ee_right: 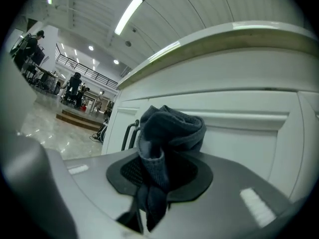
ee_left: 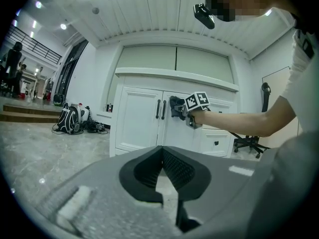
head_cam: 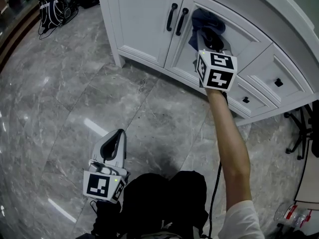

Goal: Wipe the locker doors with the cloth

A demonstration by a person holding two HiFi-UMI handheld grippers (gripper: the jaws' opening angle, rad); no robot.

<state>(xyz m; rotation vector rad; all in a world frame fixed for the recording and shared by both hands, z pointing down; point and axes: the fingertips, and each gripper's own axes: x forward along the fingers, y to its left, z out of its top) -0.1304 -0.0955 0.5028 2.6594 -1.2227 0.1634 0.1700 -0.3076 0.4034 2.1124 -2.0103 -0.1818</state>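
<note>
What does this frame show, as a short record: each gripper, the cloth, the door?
left gripper: held low over the floor, jaws together, empty
right gripper: up at the cabinet, clamped on the cloth
cloth: dark, bunched, at the right door beside its black handle
right door: closed

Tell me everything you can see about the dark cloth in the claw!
The dark blue-grey cloth looks soft and woven, like a towel. It is scrunched into a thick folded bundle. The right claw pinches its middle, so a fat loop bulges past the jaws and a thin tail hangs below. It is held up at the white locker door, just right of the black handles, and seems to touch it.
</note>
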